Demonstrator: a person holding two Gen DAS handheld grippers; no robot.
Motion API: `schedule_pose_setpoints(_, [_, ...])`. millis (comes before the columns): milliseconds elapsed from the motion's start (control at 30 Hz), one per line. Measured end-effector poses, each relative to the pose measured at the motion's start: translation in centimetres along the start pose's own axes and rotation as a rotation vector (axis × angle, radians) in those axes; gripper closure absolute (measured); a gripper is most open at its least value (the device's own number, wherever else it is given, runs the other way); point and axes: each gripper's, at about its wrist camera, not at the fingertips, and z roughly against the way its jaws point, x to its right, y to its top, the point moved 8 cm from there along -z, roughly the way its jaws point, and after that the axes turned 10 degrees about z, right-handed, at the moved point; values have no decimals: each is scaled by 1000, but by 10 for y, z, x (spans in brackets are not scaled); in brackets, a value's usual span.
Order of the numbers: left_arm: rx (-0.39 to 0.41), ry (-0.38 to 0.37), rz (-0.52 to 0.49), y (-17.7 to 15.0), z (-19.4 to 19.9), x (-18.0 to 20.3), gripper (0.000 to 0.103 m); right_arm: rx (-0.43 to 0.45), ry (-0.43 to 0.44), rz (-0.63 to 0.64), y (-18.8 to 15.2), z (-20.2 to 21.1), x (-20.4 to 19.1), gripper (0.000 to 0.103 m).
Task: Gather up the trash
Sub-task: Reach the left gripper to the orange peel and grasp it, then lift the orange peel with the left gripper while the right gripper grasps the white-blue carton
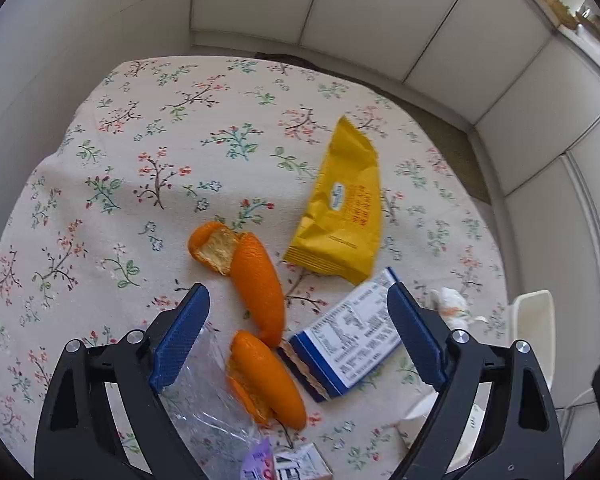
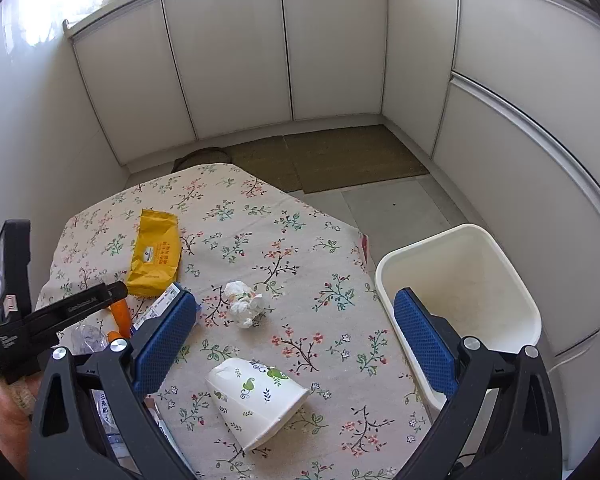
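both grippers are hanging wide apart and holding nothing over the floral tablecloth (image 2: 300, 240). the left gripper (image 1: 298, 320) is straddling the orange peel (image 1: 260, 280) and the blue-and-white wrapper (image 1: 348, 344); the right gripper (image 2: 296, 332) is facing the tipped paper cup (image 2: 256, 400) and the crumpled tissue (image 2: 246, 304). the white bin (image 2: 460, 292) is sitting just off the table edge. judging from this, pinching one light piece at a time and dropping it well over the bin's rim seems wise.

Matt floral cloth tablecloth (image 2: 300, 240), glossy yellow wrapper (image 1: 340, 212), smooth plastic bin (image 2: 460, 280).
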Motion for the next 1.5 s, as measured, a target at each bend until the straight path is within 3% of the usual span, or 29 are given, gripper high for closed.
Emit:
schedule_pose_setpoints(167, [-32, 179, -77, 5, -34, -16, 34, -27, 13, 5, 1, -14, -9, 7])
schedule_pose_setpoints(267, [-70, 188, -86, 2, -47, -24, 44, -50, 26, 7, 0, -22, -14, 7])
schedule_pose_setpoints(367, [-60, 176, -107, 4, -47, -29, 57, -78, 57, -8, -3, -31, -20, 7])
schedule_pose_setpoints(433, [-61, 144, -110, 5, -43, -30, 83, -106, 93, -21, -6, -39, -28, 7])
schedule_pose_setpoints(633, [-7, 63, -97, 9, -4, -40, 87, -166, 157, -39, -9, -62, -61, 7])
schedule_pose_setpoints(1000, [234, -115, -26, 20, 136, -42, 87, -262, 174, -39, -22, -116, -133, 7])
schedule_pose_setpoints(1233, [287, -112, -43, 23, 161, -43, 87, -329, 170, -26, -41, -146, -162, 7])
schedule_pose_setpoints(1267, [284, -111, -40, 24, 160, -44, 87, -328, 170, -19, -43, -147, -165, 9])
schedule_pose_setpoints(1300, [279, -115, -36, 24, 159, -46, 87, -328, 172, -14, -45, -149, -168, 19])
schedule_pose_setpoints(1433, [267, -103, -20, 25, 155, -57, 87, -298, 200, 3, -41, -146, -174, 42])
schedule_pose_setpoints(1500, [256, -100, -7, 25, 153, -61, 87, -294, 215, 4, -42, -145, -175, 43])
